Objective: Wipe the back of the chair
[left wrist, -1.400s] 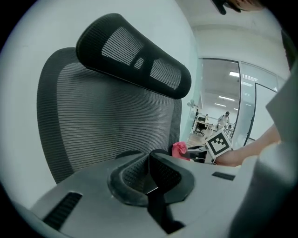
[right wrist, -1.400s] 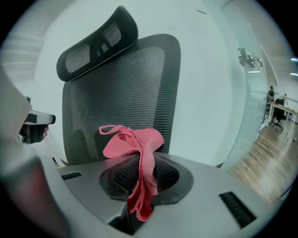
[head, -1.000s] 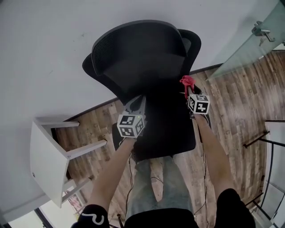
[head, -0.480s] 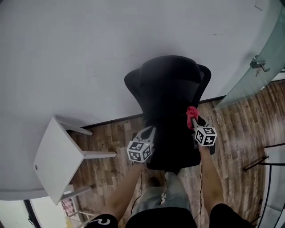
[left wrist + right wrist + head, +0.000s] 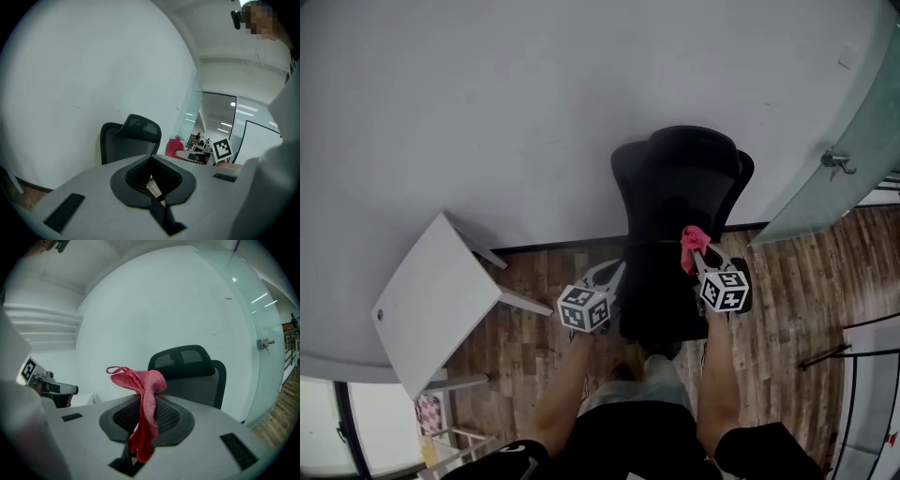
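A black office chair [image 5: 684, 202] with a headrest stands against the white wall, its seat toward me. My right gripper [image 5: 697, 255] is shut on a red cloth [image 5: 692, 246] and hangs over the seat's right side, short of the backrest. The right gripper view has the cloth [image 5: 143, 383] draped out of the shut right gripper [image 5: 143, 404], with the chair [image 5: 194, 376] behind. My left gripper [image 5: 616, 273] is by the seat's left edge. Its own view shows the left gripper [image 5: 151, 163] shut with nothing held, the chair [image 5: 125, 143] beyond, and the red cloth [image 5: 172, 146] at right.
A white stool [image 5: 431, 300] stands tilted in view at the left. A glass door [image 5: 853, 141] with a metal handle is at the right. Brown wood floor [image 5: 787, 281] surrounds the chair. A dark thin frame [image 5: 853, 342] shows at the far right.
The chair now looks smaller and farther away. Both grippers have drawn back from the backrest toward me. The red cloth stays in the right gripper.
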{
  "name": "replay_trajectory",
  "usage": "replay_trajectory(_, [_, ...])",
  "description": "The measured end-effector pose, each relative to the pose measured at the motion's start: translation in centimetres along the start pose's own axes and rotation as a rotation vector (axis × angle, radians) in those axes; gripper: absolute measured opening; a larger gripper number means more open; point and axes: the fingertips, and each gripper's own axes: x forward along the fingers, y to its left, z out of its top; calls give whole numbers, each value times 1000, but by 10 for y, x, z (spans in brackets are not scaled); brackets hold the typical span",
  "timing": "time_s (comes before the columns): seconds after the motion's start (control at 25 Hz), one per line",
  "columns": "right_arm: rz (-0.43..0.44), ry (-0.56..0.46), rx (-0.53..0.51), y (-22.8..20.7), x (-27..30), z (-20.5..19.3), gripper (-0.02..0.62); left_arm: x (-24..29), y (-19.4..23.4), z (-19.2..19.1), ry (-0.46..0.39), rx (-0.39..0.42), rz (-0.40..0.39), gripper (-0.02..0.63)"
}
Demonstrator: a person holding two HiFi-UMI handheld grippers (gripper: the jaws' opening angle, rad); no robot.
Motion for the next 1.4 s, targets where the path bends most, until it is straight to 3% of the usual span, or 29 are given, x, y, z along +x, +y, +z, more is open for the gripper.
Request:
replay_trajectory(0.16, [2,-15,-24,43,-28,14,81,-30,-14,7,-38,-7,-3,21])
replay_trajectory(0.36, [-23,-28,-29,60,-69,17,81,-42,-46,-1,-44,26,0,20])
replay_trajectory(0.72, [46,-3,-103,87,-108,19,81,-66,-91,14,-105,58,7,21])
replay_trajectory(1.0, [125,-12,-142,83,-123,29,81,-73,-115,19,-143,75,86,21])
replay_trajectory(1.4, [219,-23,-176,36,-178,35,83,-54,-183,2,-184,80,190,21])
